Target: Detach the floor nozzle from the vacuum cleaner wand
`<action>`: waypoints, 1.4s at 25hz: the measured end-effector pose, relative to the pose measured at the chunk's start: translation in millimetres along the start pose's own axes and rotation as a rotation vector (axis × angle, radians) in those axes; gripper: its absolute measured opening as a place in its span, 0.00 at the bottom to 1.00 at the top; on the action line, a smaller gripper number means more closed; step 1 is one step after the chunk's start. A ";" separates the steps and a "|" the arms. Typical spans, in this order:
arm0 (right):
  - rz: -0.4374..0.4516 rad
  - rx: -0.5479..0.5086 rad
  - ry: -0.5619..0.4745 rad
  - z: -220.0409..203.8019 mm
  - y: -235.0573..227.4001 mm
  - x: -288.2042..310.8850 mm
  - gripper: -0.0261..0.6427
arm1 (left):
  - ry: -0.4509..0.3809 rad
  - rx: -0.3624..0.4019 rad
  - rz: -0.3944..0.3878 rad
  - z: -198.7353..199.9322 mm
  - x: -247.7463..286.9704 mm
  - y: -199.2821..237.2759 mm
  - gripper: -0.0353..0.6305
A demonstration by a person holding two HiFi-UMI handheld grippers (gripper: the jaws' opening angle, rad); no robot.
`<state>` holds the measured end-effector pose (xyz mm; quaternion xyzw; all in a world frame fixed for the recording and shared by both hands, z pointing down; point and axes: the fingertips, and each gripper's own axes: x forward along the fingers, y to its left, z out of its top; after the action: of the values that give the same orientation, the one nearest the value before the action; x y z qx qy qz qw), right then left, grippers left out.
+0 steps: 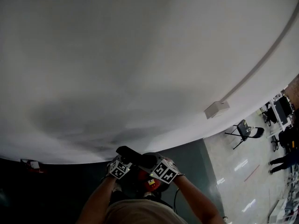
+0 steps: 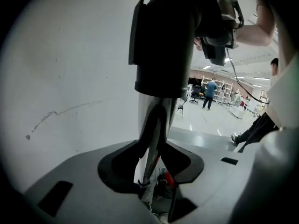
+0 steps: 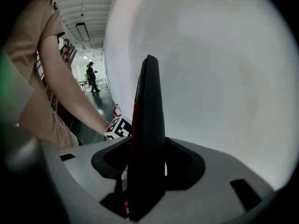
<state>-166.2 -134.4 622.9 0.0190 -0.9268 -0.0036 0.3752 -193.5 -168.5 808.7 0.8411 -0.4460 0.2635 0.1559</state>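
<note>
In the head view both grippers sit at the bottom edge, close together against a white wall (image 1: 140,55). My left gripper (image 1: 121,166) and right gripper (image 1: 161,169) flank a black piece (image 1: 133,154) above a red vacuum body (image 1: 149,183). In the left gripper view my left gripper (image 2: 150,171) is shut on the shiny silver wand (image 2: 153,120), below a wide black collar (image 2: 163,41). The right gripper view shows my right gripper (image 3: 145,181) shut on a tall black part with a red edge (image 3: 148,125). The left gripper's marker cube (image 3: 119,127) shows just behind that part.
A small white box (image 1: 216,108) and a conduit run along the wall. A black folding chair (image 1: 245,130) stands on the pale floor at the right. A person (image 2: 211,90) stands far off among shelves. The holder's arm (image 3: 70,92) crosses the left of the right gripper view.
</note>
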 end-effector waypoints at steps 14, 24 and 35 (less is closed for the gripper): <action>-0.117 -0.022 0.041 0.1 17.2 -8.3 0.36 | -0.013 0.050 -0.031 -3.2 -8.9 -11.2 0.28; -0.132 -0.028 0.063 -1.6 10.0 -13.0 0.36 | 0.012 0.074 -0.059 -2.4 -2.4 -11.1 0.28; 0.101 0.065 -0.023 -17.5 -4.4 -27.4 0.36 | 0.036 0.116 -0.124 3.4 3.3 -26.2 0.28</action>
<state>-134.2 -137.7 616.3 -0.0155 -0.9304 0.0454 0.3634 -169.1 -157.9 807.2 0.8699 -0.3740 0.2937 0.1311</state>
